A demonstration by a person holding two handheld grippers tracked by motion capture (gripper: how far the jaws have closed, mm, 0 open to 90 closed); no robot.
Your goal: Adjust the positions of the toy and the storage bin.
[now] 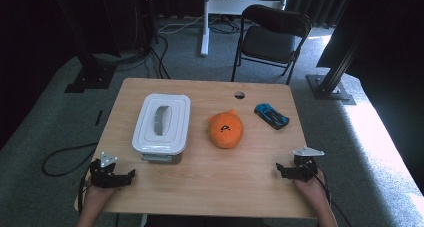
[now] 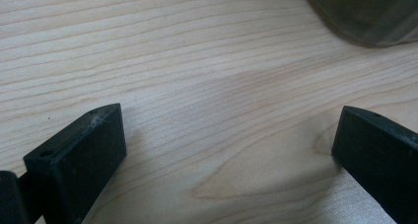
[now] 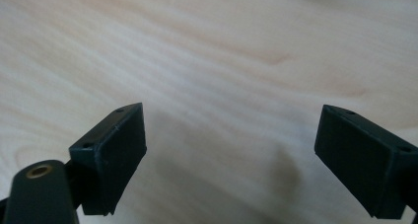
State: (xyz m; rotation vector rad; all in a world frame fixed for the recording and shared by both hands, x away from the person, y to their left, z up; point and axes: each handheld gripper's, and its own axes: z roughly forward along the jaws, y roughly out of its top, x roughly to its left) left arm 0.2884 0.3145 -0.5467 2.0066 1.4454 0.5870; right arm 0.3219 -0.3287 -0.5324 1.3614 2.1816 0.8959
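Observation:
A white lidded container (image 1: 161, 122) sits on the left half of the wooden table (image 1: 210, 187). To its right lies an orange plush toy (image 1: 226, 129), and a blue toy car (image 1: 271, 115) rests farther right. My left gripper (image 1: 125, 177) lies near the front left corner, just in front of the container, jaws open and empty (image 2: 231, 130); a corner of the container (image 2: 365, 12) shows at the upper right of the left gripper view. Over at the front right edge, my right gripper (image 1: 282, 171) is open above bare wood (image 3: 231, 125).
A black folding chair (image 1: 272, 37) stands behind the table, beside a white desk leg (image 1: 205, 22). Black frame posts stand at the back left (image 1: 85, 62) and right (image 1: 335, 72). A round cable hole (image 1: 239, 94) sits near the table's far edge. Cables run across the carpet.

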